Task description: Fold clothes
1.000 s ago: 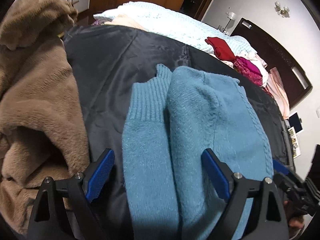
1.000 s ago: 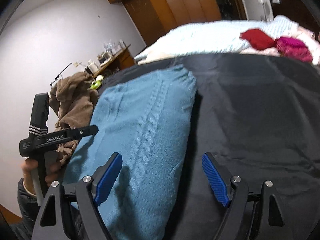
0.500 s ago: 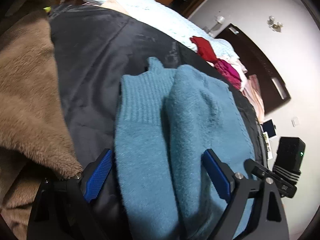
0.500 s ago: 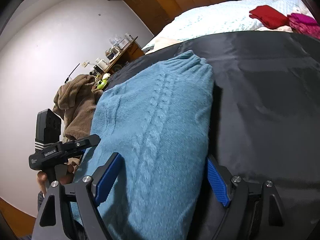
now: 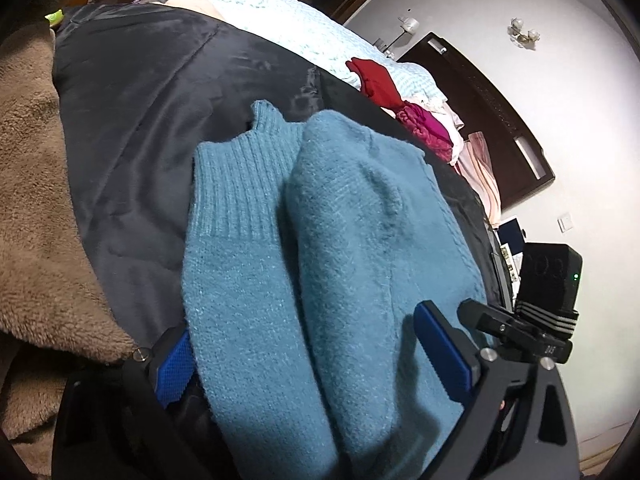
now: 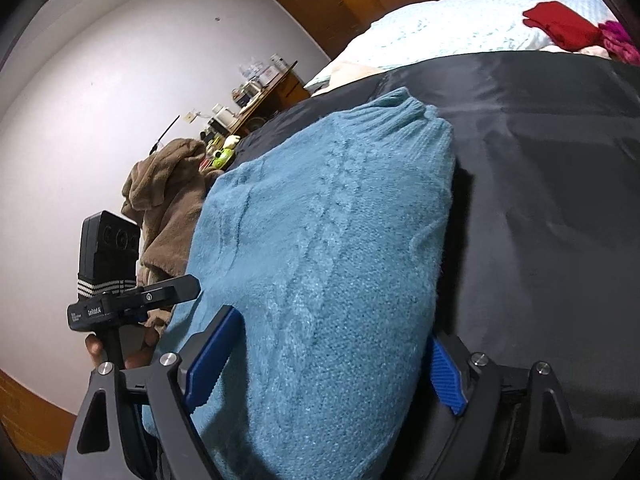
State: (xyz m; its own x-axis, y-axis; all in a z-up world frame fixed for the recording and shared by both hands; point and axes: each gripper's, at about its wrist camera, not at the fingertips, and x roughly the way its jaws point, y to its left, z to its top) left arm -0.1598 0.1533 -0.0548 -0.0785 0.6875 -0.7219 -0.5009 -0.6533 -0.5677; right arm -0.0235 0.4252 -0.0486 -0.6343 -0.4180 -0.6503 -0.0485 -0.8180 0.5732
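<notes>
A teal knit sweater [image 5: 340, 264] lies folded on a black cloth [image 5: 152, 120] spread over the bed, its ribbed cuff [image 5: 240, 184] pointing away. My left gripper [image 5: 308, 360] is open and straddles the sweater's near end, one blue pad on each side. From the right wrist view, the sweater [image 6: 320, 240] shows its cable pattern. My right gripper [image 6: 330, 368] is open around its near edge in the same way. Each gripper appears in the other's view: the right one [image 5: 520, 336] and the left one [image 6: 132, 300], held by a hand.
A brown fleece garment [image 5: 36, 220] is heaped to the left of the black cloth. Red and magenta clothes [image 5: 384, 88] lie on the pale blue bedspread [image 5: 280, 20] beyond. A dark headboard [image 5: 500, 112] and a cluttered desk [image 6: 248, 100] stand at the walls.
Both grippers have pushed forward and lower onto the sweater's near end, so the knit now fills the gap between each pair of fingers. The jaws have stayed wide.
</notes>
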